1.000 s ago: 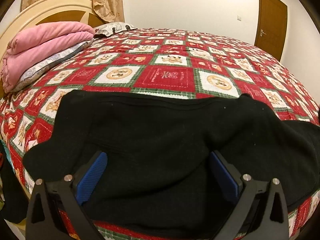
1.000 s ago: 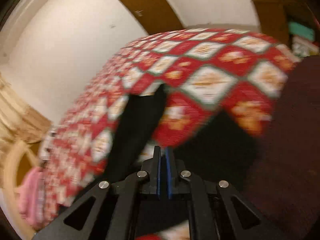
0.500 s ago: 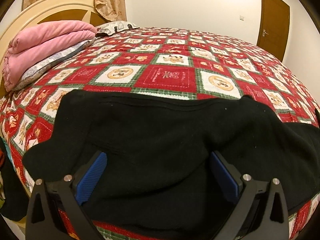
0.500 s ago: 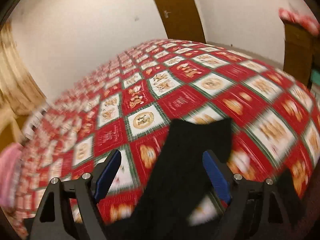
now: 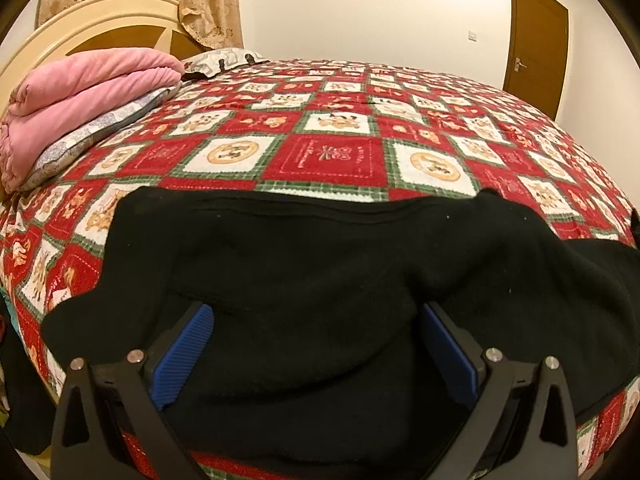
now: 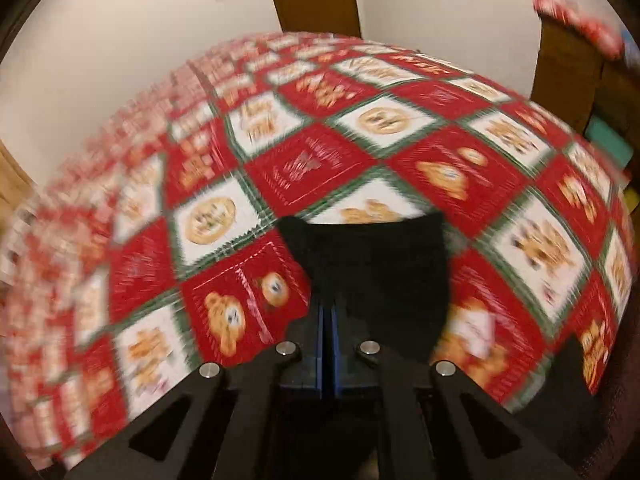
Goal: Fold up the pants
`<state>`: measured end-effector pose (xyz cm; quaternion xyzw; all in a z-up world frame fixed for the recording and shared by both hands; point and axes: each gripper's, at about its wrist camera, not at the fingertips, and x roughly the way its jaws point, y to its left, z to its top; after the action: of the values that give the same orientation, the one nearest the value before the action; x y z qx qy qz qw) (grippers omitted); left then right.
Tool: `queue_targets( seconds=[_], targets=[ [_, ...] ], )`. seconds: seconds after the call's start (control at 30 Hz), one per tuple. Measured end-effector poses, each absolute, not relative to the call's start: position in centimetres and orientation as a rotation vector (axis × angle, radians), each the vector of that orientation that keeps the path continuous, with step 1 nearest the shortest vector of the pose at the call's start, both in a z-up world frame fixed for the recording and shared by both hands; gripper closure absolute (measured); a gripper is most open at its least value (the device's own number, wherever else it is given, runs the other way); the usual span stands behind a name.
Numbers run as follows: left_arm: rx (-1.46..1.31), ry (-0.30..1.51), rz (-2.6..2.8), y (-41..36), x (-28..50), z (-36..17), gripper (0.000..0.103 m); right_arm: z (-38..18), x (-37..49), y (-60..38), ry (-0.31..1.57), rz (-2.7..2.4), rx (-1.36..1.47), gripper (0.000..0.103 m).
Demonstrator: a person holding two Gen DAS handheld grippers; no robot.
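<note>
Black pants (image 5: 312,264) lie spread across the near edge of a bed with a red, white and green checked cover (image 5: 332,152). My left gripper (image 5: 320,352) hovers over the wide part of the pants, open, its blue pads (image 5: 184,352) far apart with cloth beneath them. In the blurred right wrist view, one pant leg end (image 6: 376,264) lies on the cover. My right gripper (image 6: 329,332) is shut, and its pads meet at the left edge of that leg, where the cloth runs in between them.
A folded pink blanket (image 5: 76,96) rests on a pillow at the far left by the cream headboard (image 5: 100,28). A brown door (image 5: 536,40) stands in the far wall. Dark furniture (image 6: 576,76) rises beyond the bed's right side.
The right gripper swung across the bed, opened around the pant leg end, then shut on its edge. The left gripper and the pants beneath it stayed still.
</note>
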<state>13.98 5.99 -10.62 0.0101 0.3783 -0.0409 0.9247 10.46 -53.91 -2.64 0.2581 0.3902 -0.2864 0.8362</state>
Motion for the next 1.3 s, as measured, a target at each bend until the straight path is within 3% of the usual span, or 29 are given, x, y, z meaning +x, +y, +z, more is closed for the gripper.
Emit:
queue_targets(
  seconds=[0.27, 0.53, 0.63, 0.7, 0.77, 1.03, 1.17, 1.23, 1.3],
  targets=[
    [0.014, 0.789, -0.068, 6.0, 14.2, -10.5, 0.0, -0.5, -7.7, -56.9, 0.615, -0.561, 0.827, 0.1],
    [0.023, 0.817, -0.07, 5.9, 14.6, -10.3, 0.0, -4.0, -14.3, -58.3, 0.683, -0.626, 0.89, 0.095],
    [0.026, 0.825, -0.069, 5.8, 14.7, -10.2, 0.0, -1.7, -15.7, -59.7, 0.63, -0.796, 0.833, 0.08],
    [0.031, 0.826, -0.069, 5.8, 14.7, -10.2, 0.0, -0.3, -15.6, -60.5, 0.597, -0.822, 0.78, 0.05],
    [0.033, 0.823, -0.069, 5.7, 14.7, -10.2, 0.0, 0.6, -13.3, -61.6, 0.631, -0.696, 0.711, 0.047],
    [0.034, 0.821, -0.049, 5.6, 14.8, -10.2, 0.0, -4.6, -4.1, -64.0, 0.976, -0.54, 0.539, 0.047],
    [0.024, 0.819, -0.039, 5.5, 14.7, -10.3, 0.0, -4.9, -2.8, -62.0, 0.991, -0.503, 0.445, 0.047],
    [0.023, 0.817, -0.028, 5.4, 14.7, -10.3, 0.0, -4.8, -2.6, -61.3, 1.002, -0.496, 0.419, 0.058],
    [0.021, 0.816, -0.021, 5.4, 14.7, -10.3, 0.0, -4.5, -2.9, -60.4, 0.988, -0.454, 0.429, 0.087]
  ],
)
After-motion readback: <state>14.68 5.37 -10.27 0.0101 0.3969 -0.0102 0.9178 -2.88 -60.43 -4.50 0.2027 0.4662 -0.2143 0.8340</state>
